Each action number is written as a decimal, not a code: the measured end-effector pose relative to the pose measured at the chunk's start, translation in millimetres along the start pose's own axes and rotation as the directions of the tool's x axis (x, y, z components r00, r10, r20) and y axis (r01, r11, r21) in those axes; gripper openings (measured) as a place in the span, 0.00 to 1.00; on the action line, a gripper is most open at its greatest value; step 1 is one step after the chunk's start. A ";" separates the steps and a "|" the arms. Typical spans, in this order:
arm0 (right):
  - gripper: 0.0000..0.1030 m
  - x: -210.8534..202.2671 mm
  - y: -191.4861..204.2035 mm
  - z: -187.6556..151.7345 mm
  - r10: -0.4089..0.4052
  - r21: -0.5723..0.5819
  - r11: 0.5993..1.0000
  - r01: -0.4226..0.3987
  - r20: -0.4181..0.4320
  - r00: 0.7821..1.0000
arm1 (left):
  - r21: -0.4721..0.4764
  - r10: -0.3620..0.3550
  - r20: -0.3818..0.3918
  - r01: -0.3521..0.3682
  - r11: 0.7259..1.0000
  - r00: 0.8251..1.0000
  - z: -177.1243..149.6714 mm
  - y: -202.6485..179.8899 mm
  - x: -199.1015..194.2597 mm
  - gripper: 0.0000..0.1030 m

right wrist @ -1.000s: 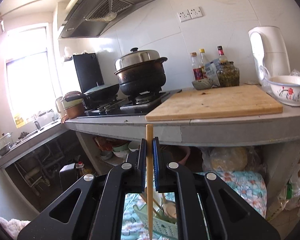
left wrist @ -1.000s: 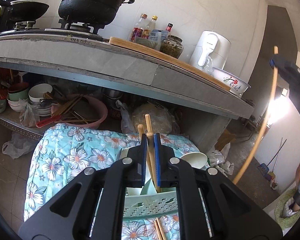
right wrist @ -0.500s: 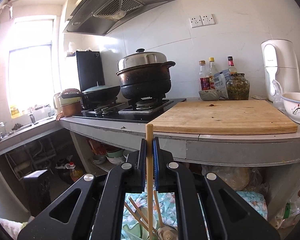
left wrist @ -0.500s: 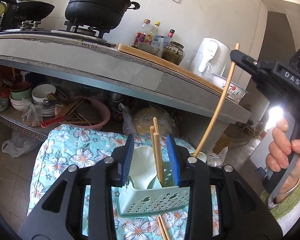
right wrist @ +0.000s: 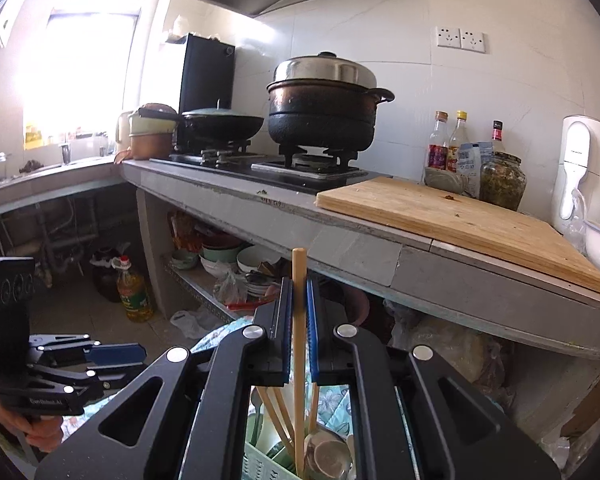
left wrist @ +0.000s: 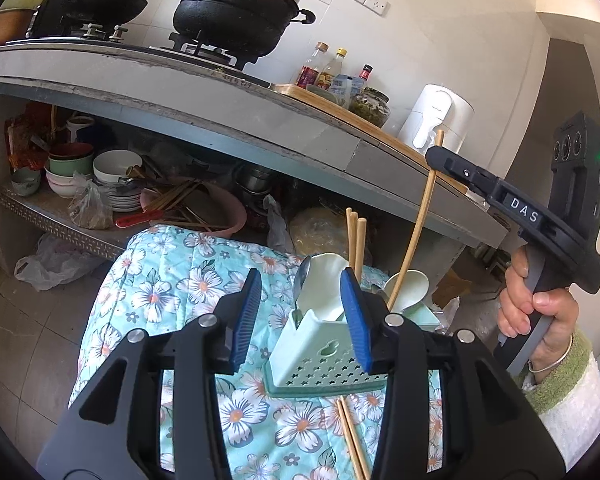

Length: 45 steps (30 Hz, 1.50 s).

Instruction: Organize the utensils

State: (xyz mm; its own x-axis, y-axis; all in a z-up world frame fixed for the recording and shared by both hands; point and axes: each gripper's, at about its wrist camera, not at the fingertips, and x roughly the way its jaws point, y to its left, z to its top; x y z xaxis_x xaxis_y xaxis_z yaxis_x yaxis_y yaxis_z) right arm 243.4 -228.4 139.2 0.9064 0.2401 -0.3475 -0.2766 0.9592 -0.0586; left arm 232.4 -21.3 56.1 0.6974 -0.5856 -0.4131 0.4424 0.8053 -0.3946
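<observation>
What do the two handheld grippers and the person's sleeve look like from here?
Both are matte black plastic with silver screws and ribbed blue pads on the jaws. The right gripper carries white "DAS" lettering and a boxy black camera housing with a small green light. The right hand wears a thin silver bangle and a green-cuffed white fuzzy sleeve. The left gripper looks alike.

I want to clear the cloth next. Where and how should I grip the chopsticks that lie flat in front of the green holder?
Probably grip the loose chopsticks near their middle, coming from above with one finger on each side. They lie flat, side by side on the floral cloth, pointing towards the green holder.
</observation>
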 end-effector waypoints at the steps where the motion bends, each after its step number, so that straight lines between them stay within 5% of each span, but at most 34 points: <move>1: 0.07 1.5 3.5 -4.0 0.003 -0.013 1.000 -0.003 -0.015 1.000 | -0.004 0.002 -0.002 -0.002 1.000 1.000 -1.9 2.3 -1.6 0.38; 15: 0.07 20.2 21.3 -59.5 -0.010 -0.073 0.997 -0.004 -0.200 0.980 | -0.029 0.011 -0.039 -0.012 1.000 0.999 -23.4 15.1 -10.4 0.41; 19: 0.11 16.6 16.5 -59.5 0.001 -0.035 0.999 -0.009 -0.214 0.977 | -0.026 0.008 -0.049 -0.010 1.000 0.999 -26.4 13.3 -10.5 0.42; 22: 0.25 8.7 11.0 -59.7 0.013 0.008 1.000 -0.012 -0.205 0.979 | -0.025 0.004 -0.056 -0.005 1.000 0.998 -28.9 12.1 -10.2 0.43; 32: 0.25 -46.5 -8.5 -82.4 0.138 0.248 0.964 -0.094 -0.167 0.976 | -0.010 -0.024 -0.107 0.023 1.000 0.994 -47.3 7.1 -8.6 0.44; 37: 0.25 -51.8 -10.8 -136.7 0.268 0.449 0.884 -0.133 -0.253 0.929 | -0.007 -0.042 -0.175 0.041 0.999 0.984 -68.6 3.9 -4.3 0.44; 45: 0.25 -24.8 1.5 -252.6 0.451 0.701 0.712 -0.042 -0.411 0.792 | -0.036 -0.056 -0.305 0.047 0.998 0.951 -117.5 7.9 0.0 0.45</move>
State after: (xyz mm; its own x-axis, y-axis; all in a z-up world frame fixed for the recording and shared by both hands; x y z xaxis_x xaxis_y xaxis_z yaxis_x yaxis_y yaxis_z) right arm 139.8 -270.6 -88.6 0.4618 0.5618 -0.6864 -0.0110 0.7774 0.6289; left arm 169.7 -25.7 -43.5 0.4662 -0.6297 -0.6214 0.4540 0.7732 -0.4429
